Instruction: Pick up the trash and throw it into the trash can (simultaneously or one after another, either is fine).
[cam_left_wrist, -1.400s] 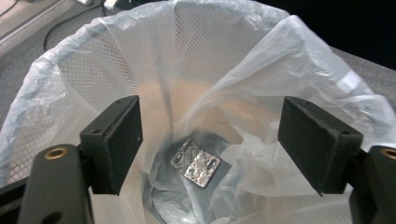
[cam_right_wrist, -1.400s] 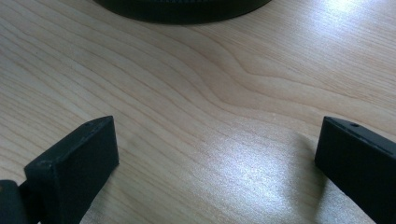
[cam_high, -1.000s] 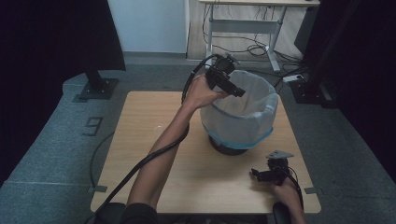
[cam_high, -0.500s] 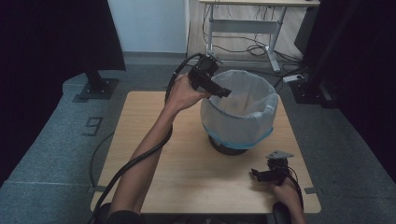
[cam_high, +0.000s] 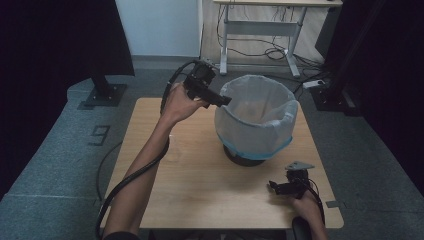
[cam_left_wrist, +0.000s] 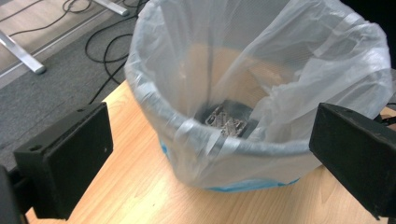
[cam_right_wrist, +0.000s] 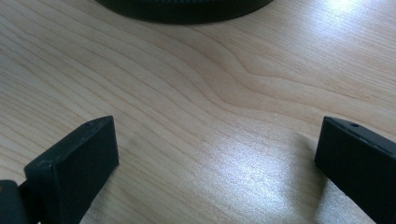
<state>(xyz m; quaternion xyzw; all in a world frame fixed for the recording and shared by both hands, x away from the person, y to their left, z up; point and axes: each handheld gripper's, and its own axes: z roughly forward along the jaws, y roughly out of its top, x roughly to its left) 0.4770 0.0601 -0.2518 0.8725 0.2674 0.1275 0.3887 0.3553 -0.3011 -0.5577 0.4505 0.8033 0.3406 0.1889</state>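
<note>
In the high view the left gripper (cam_high: 220, 98) hangs just left of the upper centre of the frame, beside the rim of the bin (cam_high: 256, 120) rather than over its mouth as it was a second ago. Its jaws have just been opening and now stand wide apart with nothing between them. Seen along those jaws in the left gripper view, the clear bag (cam_left_wrist: 261, 88) lines the bin and folds over the rim, and small pale scraps (cam_left_wrist: 226, 123) lie at the bottom, centre of the frame; what they are is hard to tell through the plastic, perhaps crumpled paper or clips. That pairing, jaws spread and hand drawn back to the left, suggests a drop into the bin is done and this hand is free for the next item.

The right gripper (cam_high: 285, 187) rests low on the table (cam_high: 200, 180), lower right of the high view, its jaws likewise apart over bare wood, holding nothing, with the bin's dark base (cam_right_wrist: 187, 9) at the top edge of its own view.
</note>
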